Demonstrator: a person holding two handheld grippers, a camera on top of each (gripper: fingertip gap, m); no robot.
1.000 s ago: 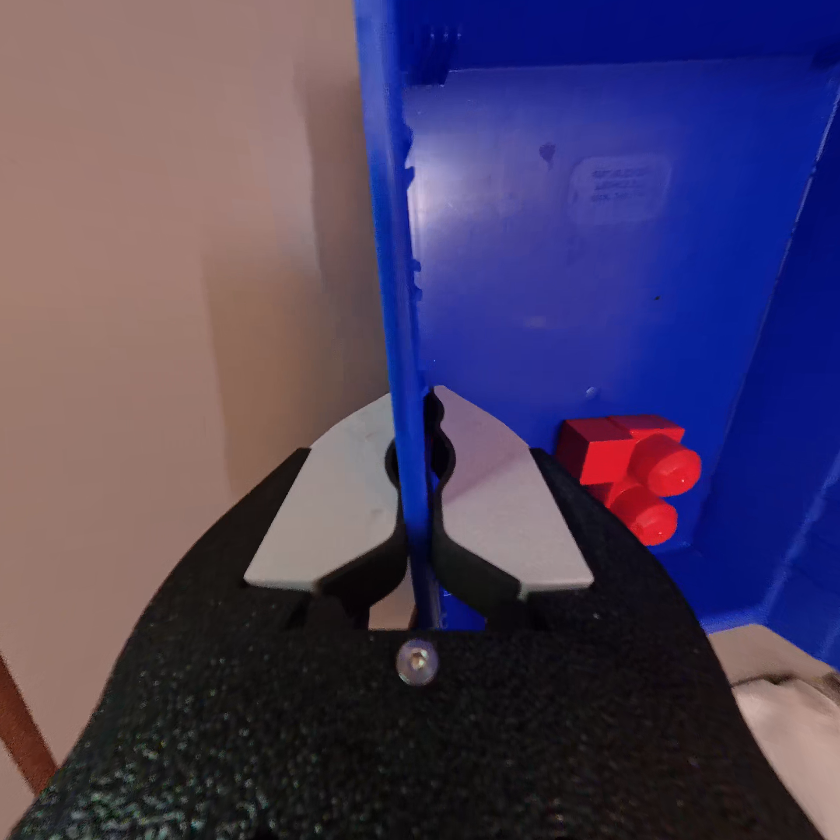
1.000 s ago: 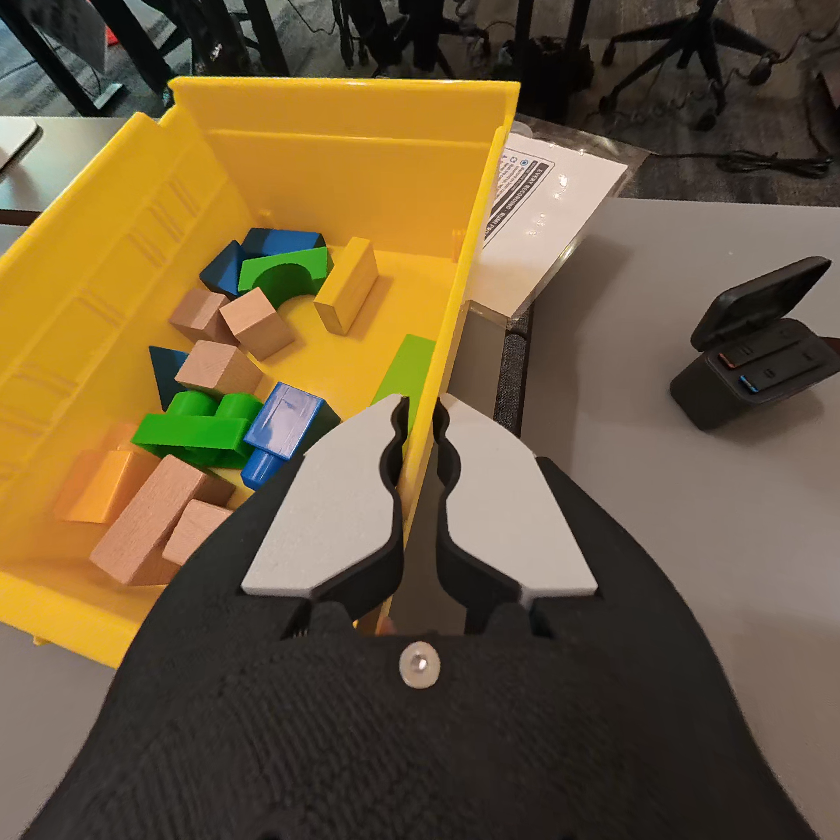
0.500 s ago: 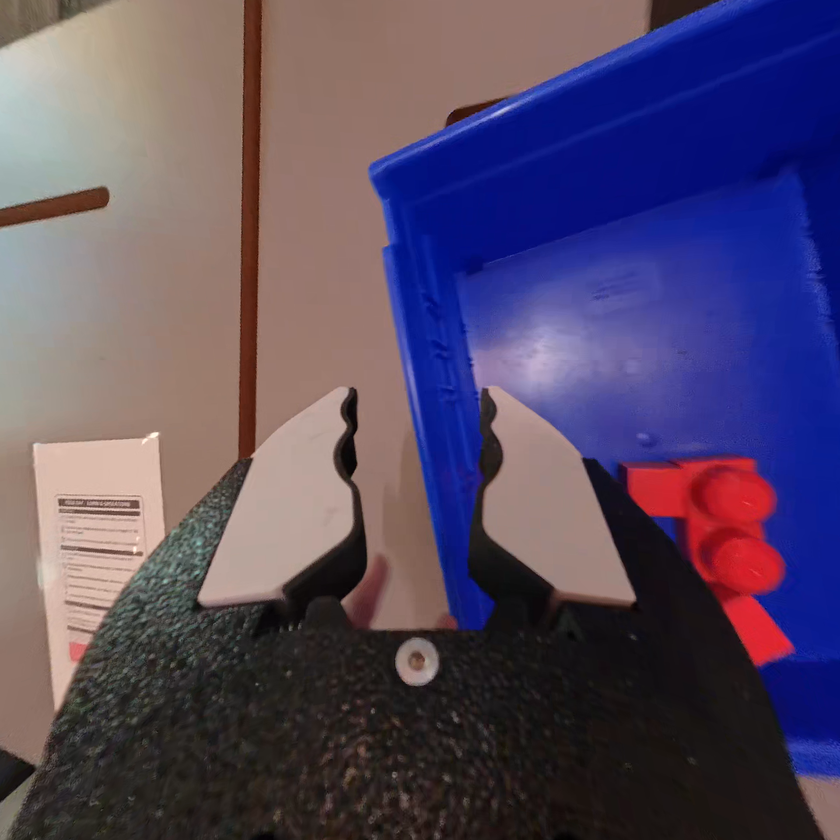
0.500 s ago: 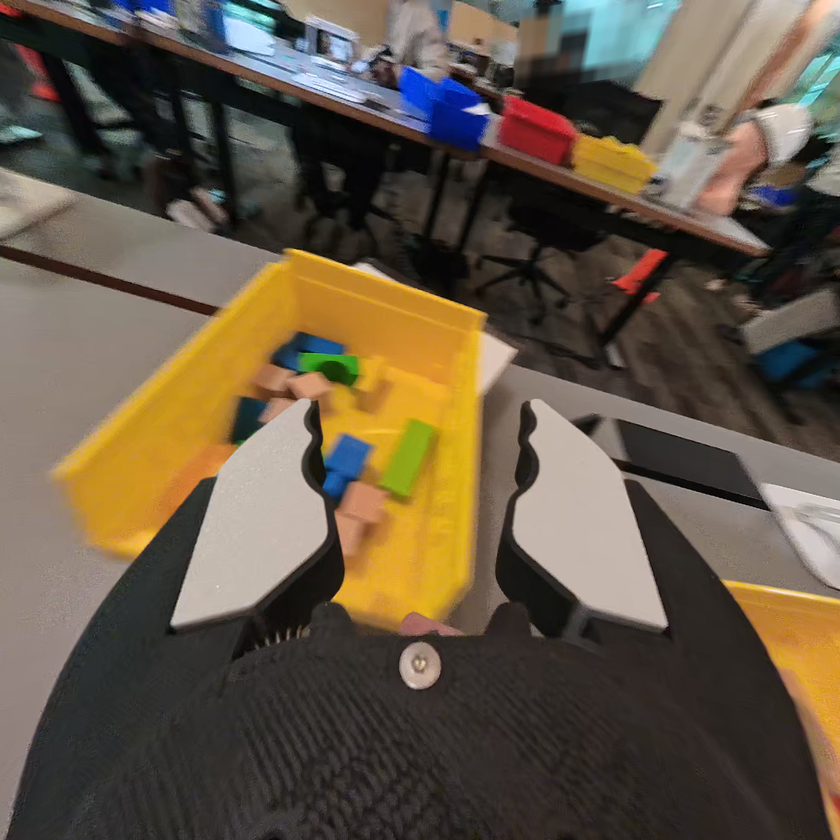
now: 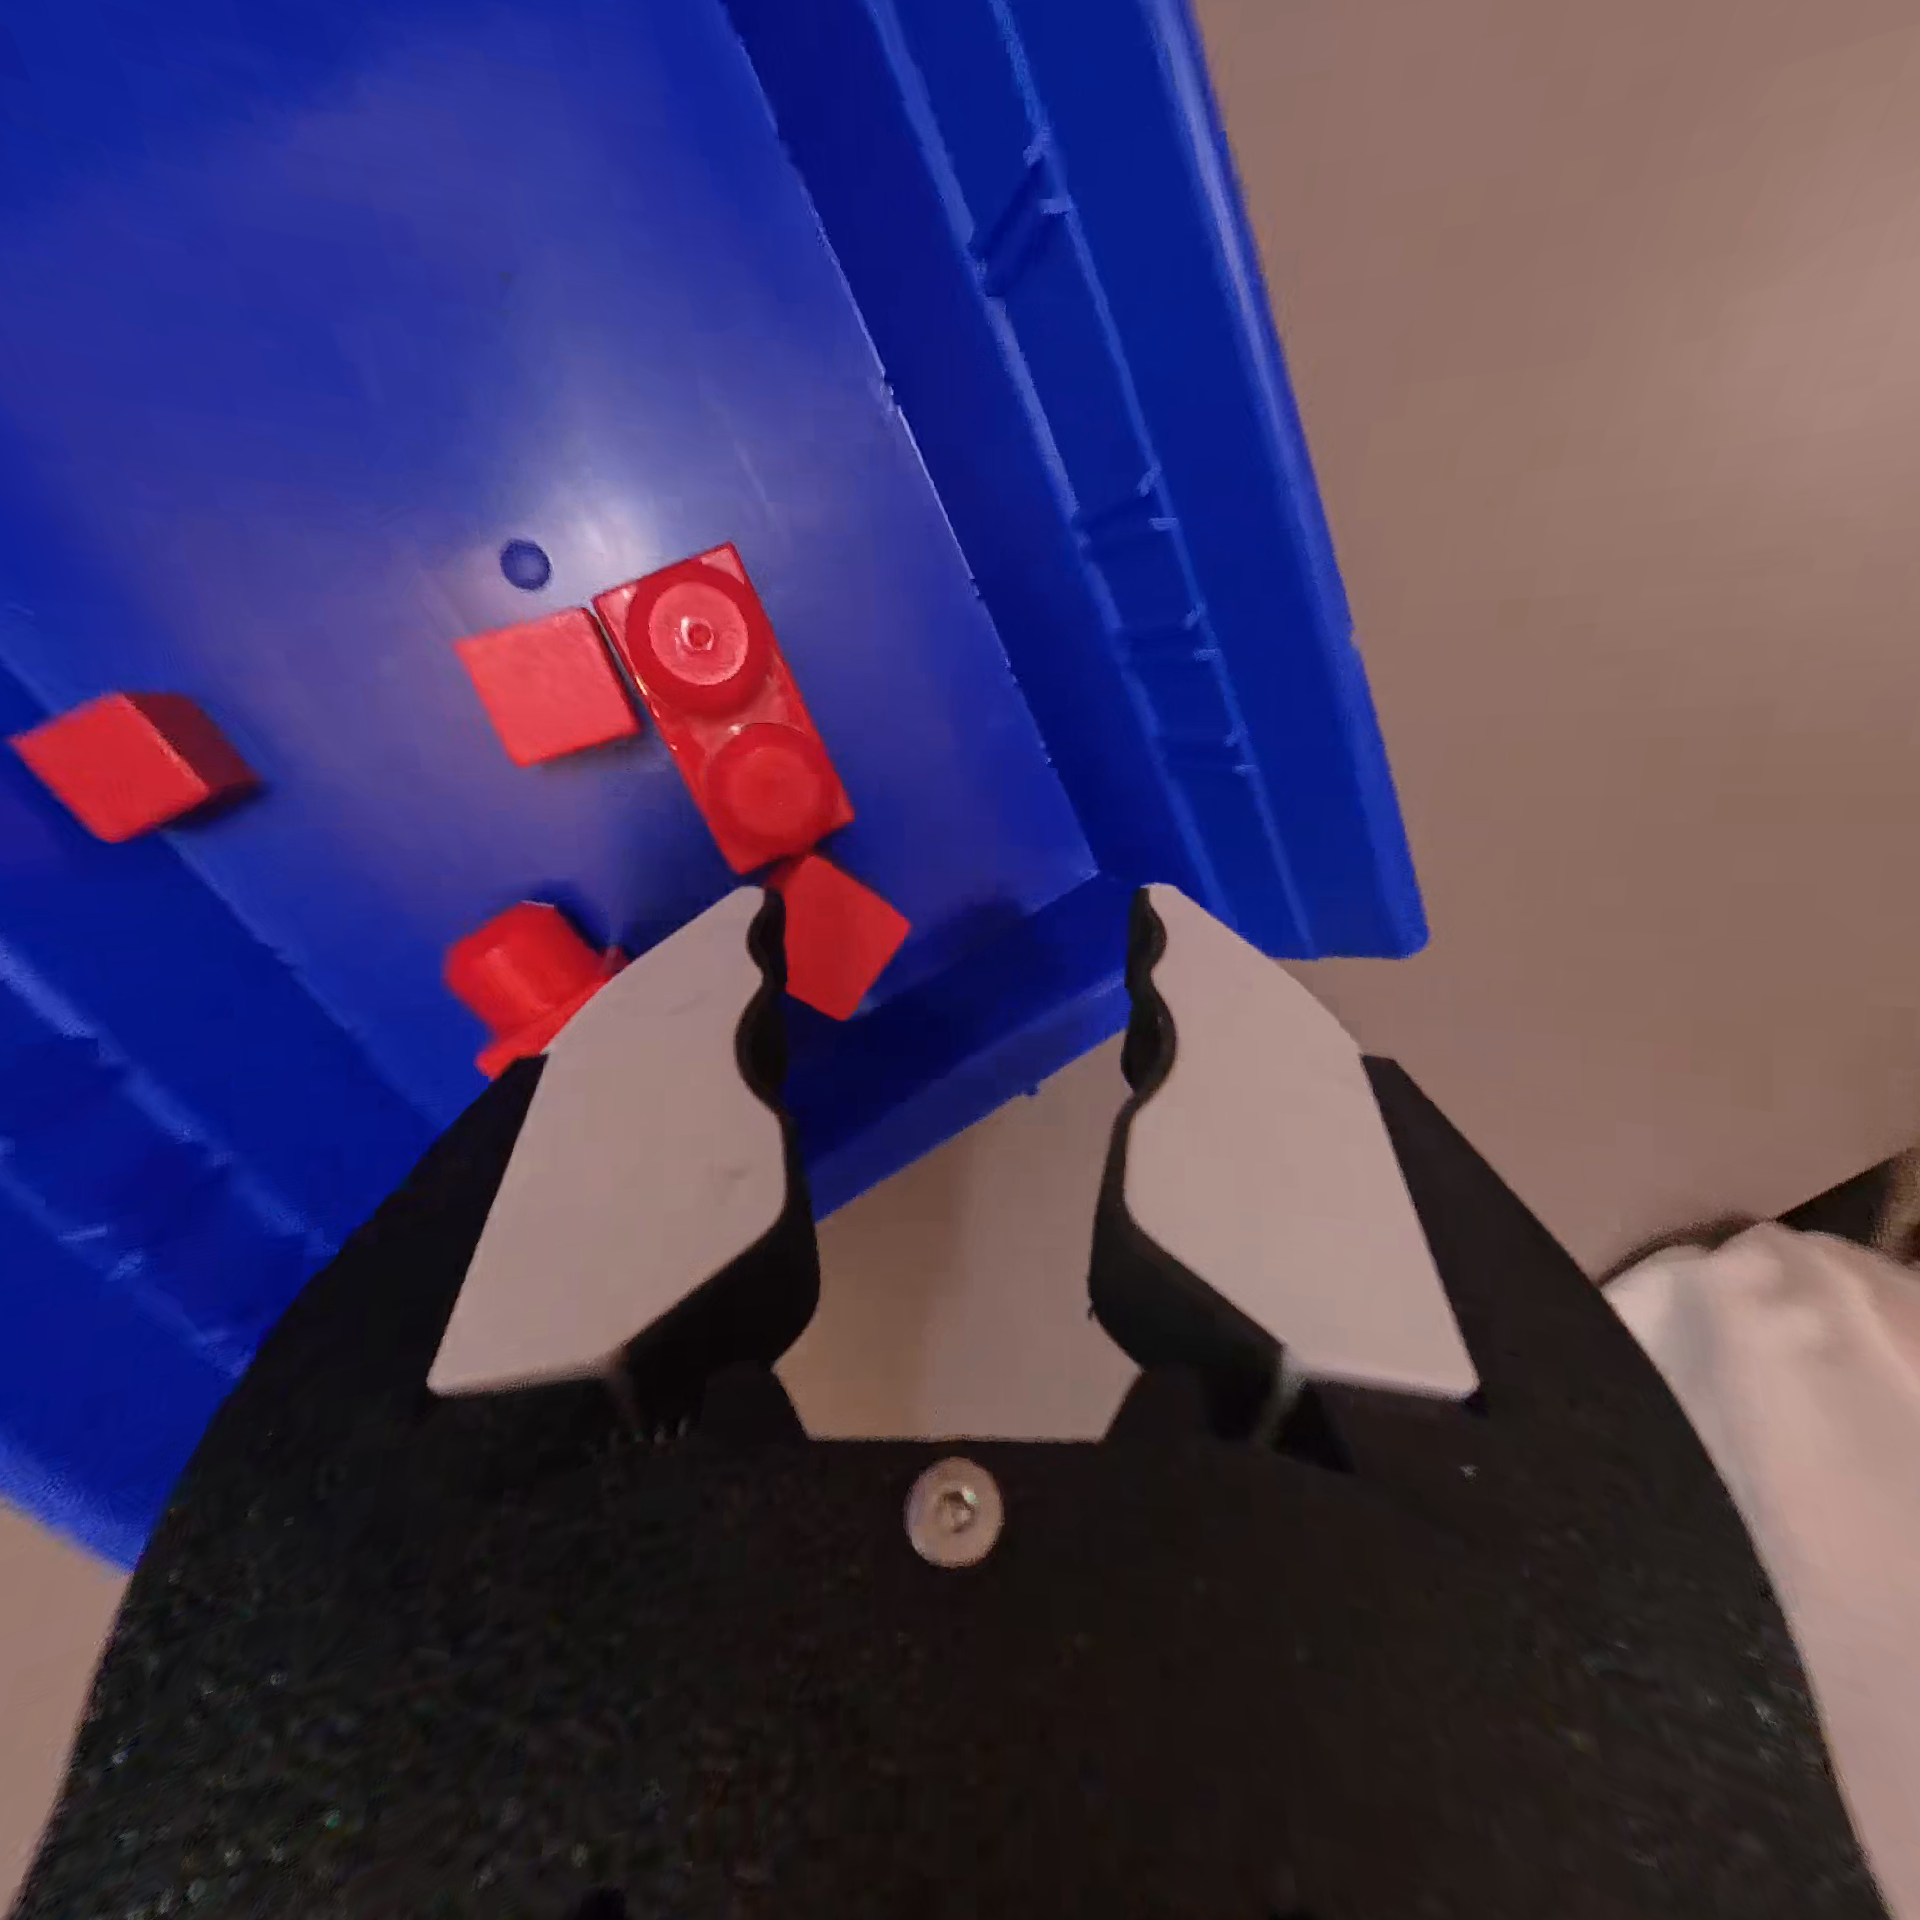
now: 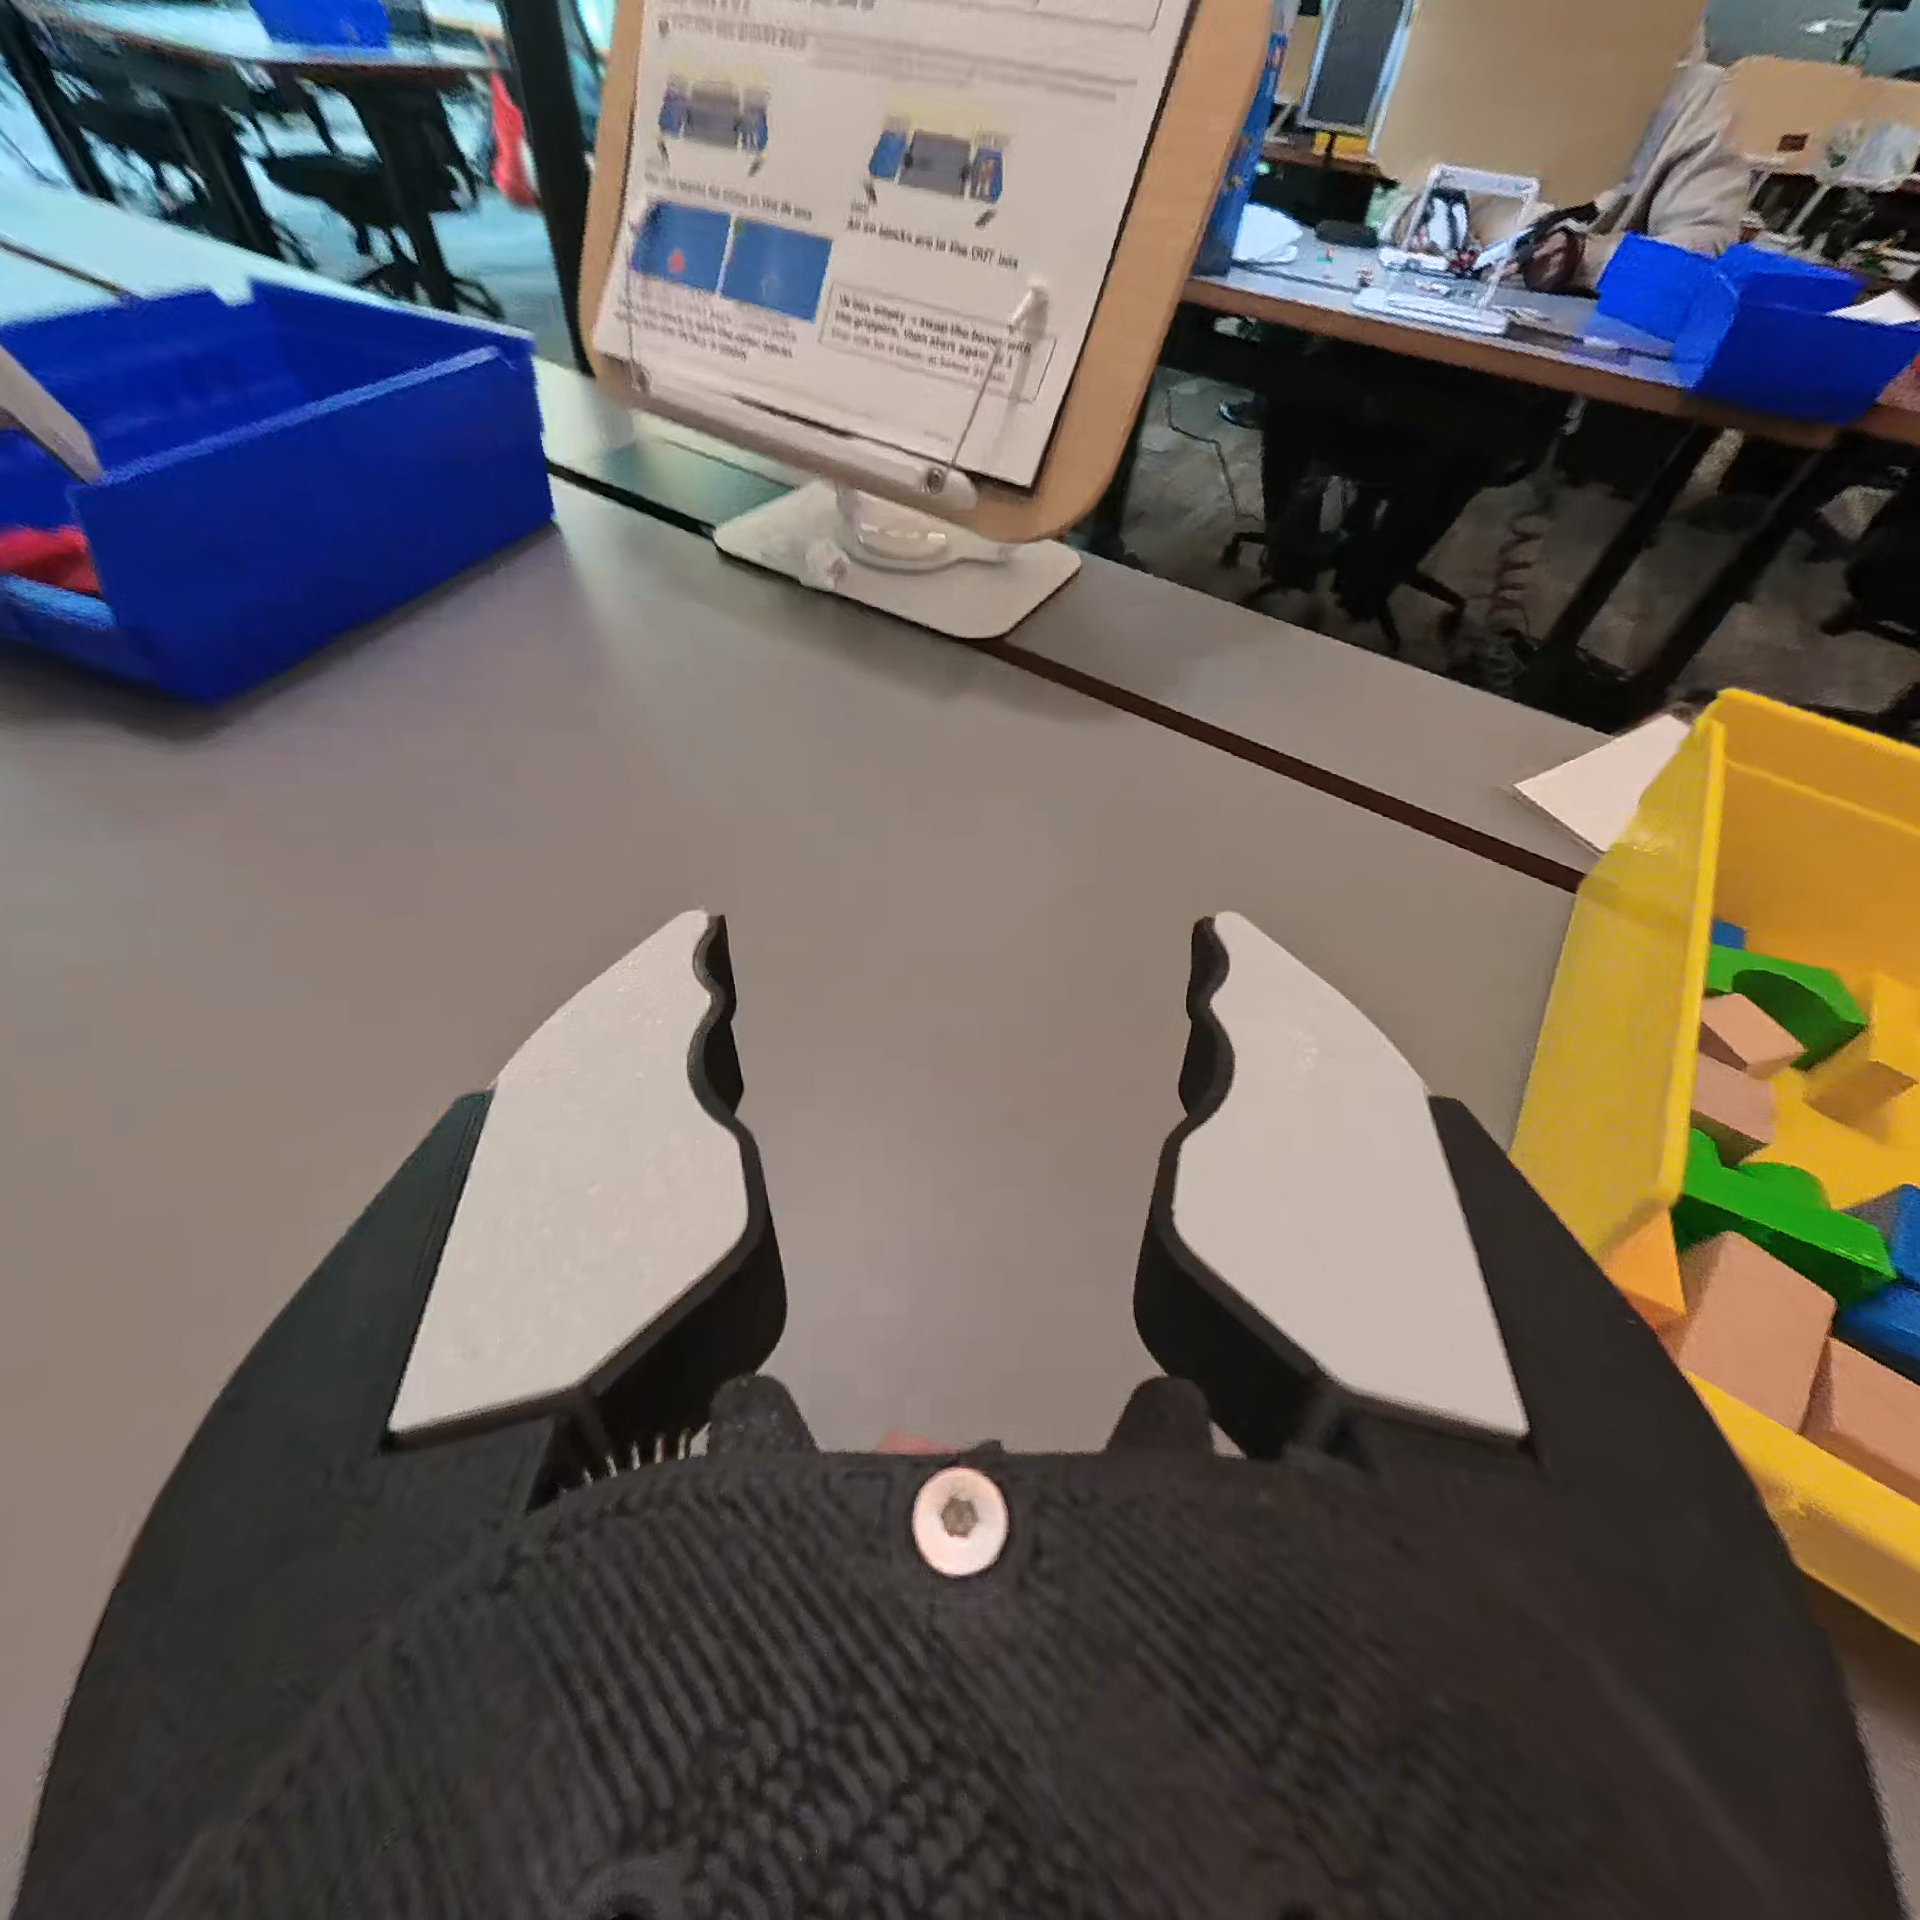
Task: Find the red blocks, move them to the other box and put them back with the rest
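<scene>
Red blocks (image 5: 717,707) lay on the blue box (image 5: 1039,436) floor, at eleven o'clock from the left gripper (image 5: 951,914), which gaped empty. Right gripper (image 6: 961,935) likewise. Light, rigid, likely slick: pinch flat opposite sides.

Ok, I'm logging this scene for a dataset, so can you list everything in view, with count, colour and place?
blue bin: one, blue, on the table's left side
red blocks: five showing, red, on the blue bin's floor; one a two-stud brick
yellow bin: one, yellow, at the right edge of the right wrist view
mixed blocks: several, green, blue, plain wood, orange, inside the yellow bin; none red in sight
instruction board: one, white sheet on brown backing, on a stand at the table's far edge
paper sheet: one, white, behind the yellow bin
table: grey
background: desks, chairs, more blue bins, a person seated
left gripper: open, over the blue bin's corner
right gripper: open, over bare table
</scene>
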